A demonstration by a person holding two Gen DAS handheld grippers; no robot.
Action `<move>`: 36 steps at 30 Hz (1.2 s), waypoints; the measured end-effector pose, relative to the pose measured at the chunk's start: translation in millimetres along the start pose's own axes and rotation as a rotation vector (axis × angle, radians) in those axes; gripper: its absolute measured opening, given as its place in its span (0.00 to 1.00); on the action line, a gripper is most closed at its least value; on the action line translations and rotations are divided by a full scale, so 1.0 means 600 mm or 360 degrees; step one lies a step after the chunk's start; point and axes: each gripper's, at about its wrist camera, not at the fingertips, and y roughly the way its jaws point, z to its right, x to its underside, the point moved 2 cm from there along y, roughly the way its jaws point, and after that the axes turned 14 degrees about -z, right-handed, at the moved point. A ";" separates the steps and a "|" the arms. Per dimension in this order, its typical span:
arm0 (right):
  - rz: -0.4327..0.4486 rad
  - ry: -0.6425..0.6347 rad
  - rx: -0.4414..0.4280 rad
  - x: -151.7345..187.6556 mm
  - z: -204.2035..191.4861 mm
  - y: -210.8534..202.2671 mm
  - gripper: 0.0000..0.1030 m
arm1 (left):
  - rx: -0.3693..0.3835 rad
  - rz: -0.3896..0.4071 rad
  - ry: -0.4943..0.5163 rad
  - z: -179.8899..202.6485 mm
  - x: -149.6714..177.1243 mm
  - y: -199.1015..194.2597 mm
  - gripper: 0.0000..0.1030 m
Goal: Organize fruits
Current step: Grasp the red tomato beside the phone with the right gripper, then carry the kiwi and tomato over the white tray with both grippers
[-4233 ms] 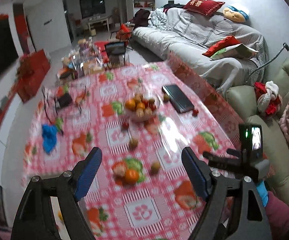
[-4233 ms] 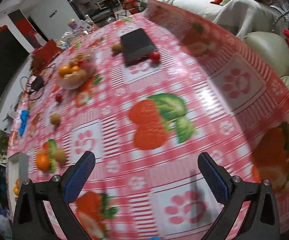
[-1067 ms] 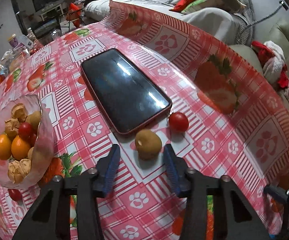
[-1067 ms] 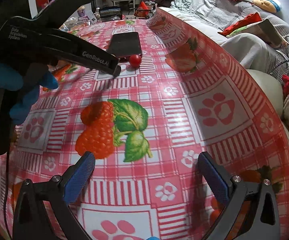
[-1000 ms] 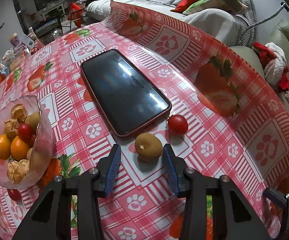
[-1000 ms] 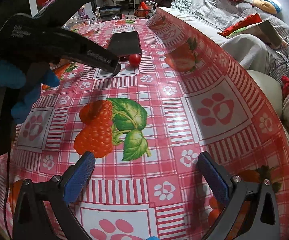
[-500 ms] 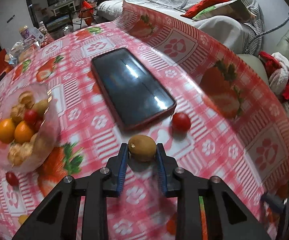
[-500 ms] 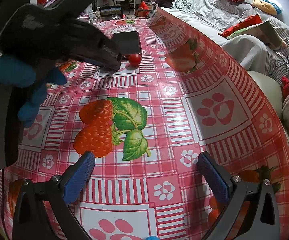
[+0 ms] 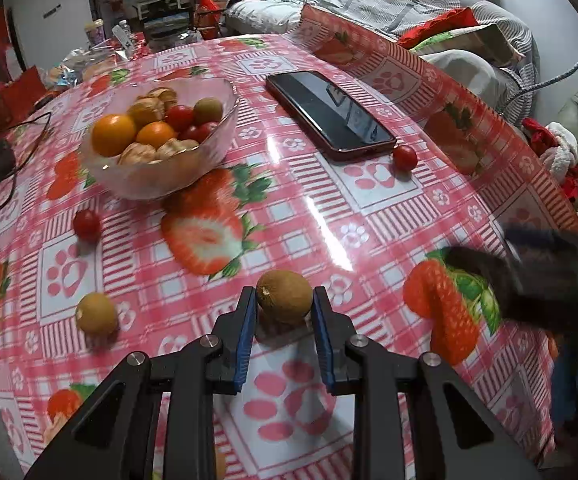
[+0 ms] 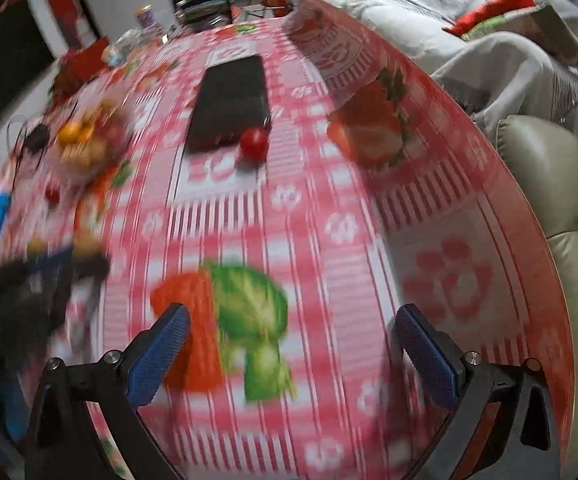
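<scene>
You are clamping the kiwi (image 9: 285, 297) in your left gripper (image 9: 284, 312), above the cloth. The glass bowl (image 9: 217, 148) is lying far-left of it, nearer this hand. Your right gripper (image 10: 293, 350) is hanging open, empty.

Left gripper (image 9: 284, 322): black angular frame, triangular cut-outs, silver round screw heads at the joints. Flat blue pads (image 9: 245, 336) line the inner finger faces.

Right gripper (image 10: 293, 356): same black frame and silver screws; blue pads (image 10: 157, 360) show a fine knurled texture.
</scene>
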 end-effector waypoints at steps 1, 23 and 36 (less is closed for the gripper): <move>0.0006 0.0001 0.0002 -0.011 -0.006 0.003 1.00 | 0.0003 0.0000 -0.0016 -0.003 0.002 -0.001 0.29; 0.0162 -0.0120 -0.0064 -0.072 -0.064 0.007 0.21 | 0.0095 0.0088 -0.0101 -0.020 0.034 -0.039 0.29; 0.0192 -0.0158 -0.0329 0.109 -0.077 -0.089 0.22 | 0.0098 0.0184 -0.0186 -0.022 0.188 -0.164 0.29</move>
